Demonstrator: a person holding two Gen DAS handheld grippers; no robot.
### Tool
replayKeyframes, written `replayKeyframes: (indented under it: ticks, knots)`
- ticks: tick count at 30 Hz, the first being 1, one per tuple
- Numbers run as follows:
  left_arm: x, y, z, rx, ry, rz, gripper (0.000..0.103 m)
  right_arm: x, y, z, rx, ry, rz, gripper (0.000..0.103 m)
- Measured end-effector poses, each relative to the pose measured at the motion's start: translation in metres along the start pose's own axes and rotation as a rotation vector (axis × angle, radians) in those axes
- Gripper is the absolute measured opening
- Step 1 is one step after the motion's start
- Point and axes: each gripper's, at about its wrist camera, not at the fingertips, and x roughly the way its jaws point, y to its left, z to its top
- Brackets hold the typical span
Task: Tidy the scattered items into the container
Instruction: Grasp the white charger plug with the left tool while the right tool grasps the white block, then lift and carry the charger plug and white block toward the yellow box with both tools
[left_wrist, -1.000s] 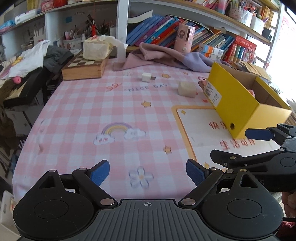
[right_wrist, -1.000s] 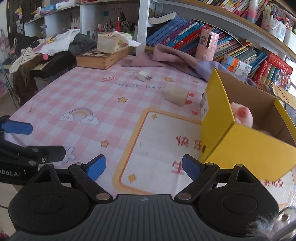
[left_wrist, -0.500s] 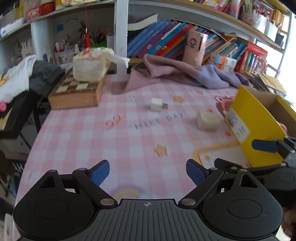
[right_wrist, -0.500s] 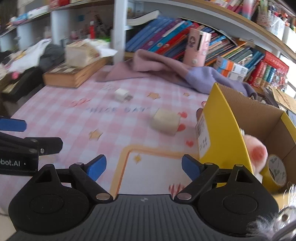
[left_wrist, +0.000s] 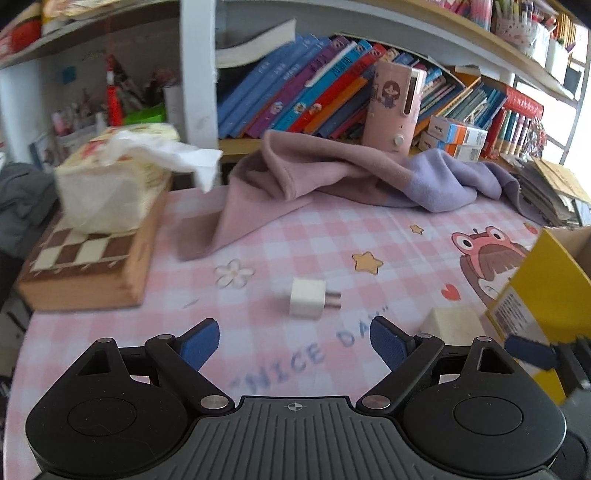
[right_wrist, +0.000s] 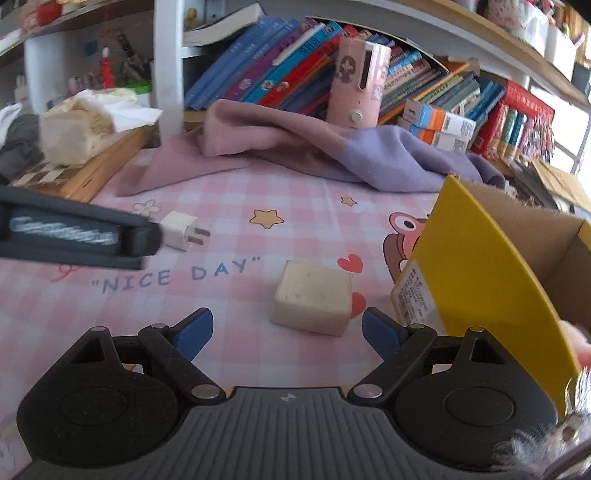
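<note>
A white plug charger (left_wrist: 308, 302) lies on the pink checked tablecloth just ahead of my left gripper (left_wrist: 293, 326). That gripper's jaws are closing slightly, with nothing between the pads. A cream block (right_wrist: 310, 299) sits right in front of my right gripper (right_wrist: 287, 317), level with its blue fingertips but untouched; this gripper is open. The yellow cardboard box (right_wrist: 480, 266) stands open to the right of the block. In the right wrist view, the left gripper's dark finger (right_wrist: 74, 232) reaches in from the left and ends beside the charger (right_wrist: 179, 230).
A purple cloth (left_wrist: 332, 173) lies heaped at the table's back. A wooden chessboard box (left_wrist: 88, 266) with a tissue pack (left_wrist: 110, 188) on it sits at the back left. A pink device (left_wrist: 393, 107) and books fill the shelf behind. Something pink (right_wrist: 576, 339) shows inside the box.
Both grippers have moved forward across the table. The charger and the cream block now lie close in front of their fingertips, and the yellow box has slid to the right edge of both views.
</note>
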Motion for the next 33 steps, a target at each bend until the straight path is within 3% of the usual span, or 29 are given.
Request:
replayKeyframes:
  ticks: [10,16,19,20,22,25,33]
  knots:
    - [0.059,-0.001,0.012,0.026,0.044,-0.029,0.071,0.027,0.000,0.006,0.016,-0.015,-0.053,0.088]
    - [0.073,-0.002,0.010,0.032,0.073,-0.016,0.067,0.038,0.000,0.006,0.014,-0.015,-0.063,0.088]
    - [0.074,-0.004,0.010,0.060,0.058,-0.015,0.047,0.041,-0.004,0.007,0.032,-0.016,-0.063,0.087]
    - [0.074,-0.004,0.011,0.065,0.056,-0.015,0.041,0.044,-0.006,0.008,0.041,-0.009,-0.063,0.083]
    - [0.073,-0.002,0.011,0.057,0.059,-0.022,0.041,0.049,-0.009,0.008,0.060,0.014,-0.056,0.075]
    - [0.064,0.001,0.007,0.047,0.055,-0.016,0.041,0.048,-0.013,0.008,0.086,0.014,-0.026,0.053]
    - [0.012,0.013,-0.011,-0.030,0.037,-0.052,0.041,0.028,-0.010,0.007,0.049,0.023,0.053,0.047]
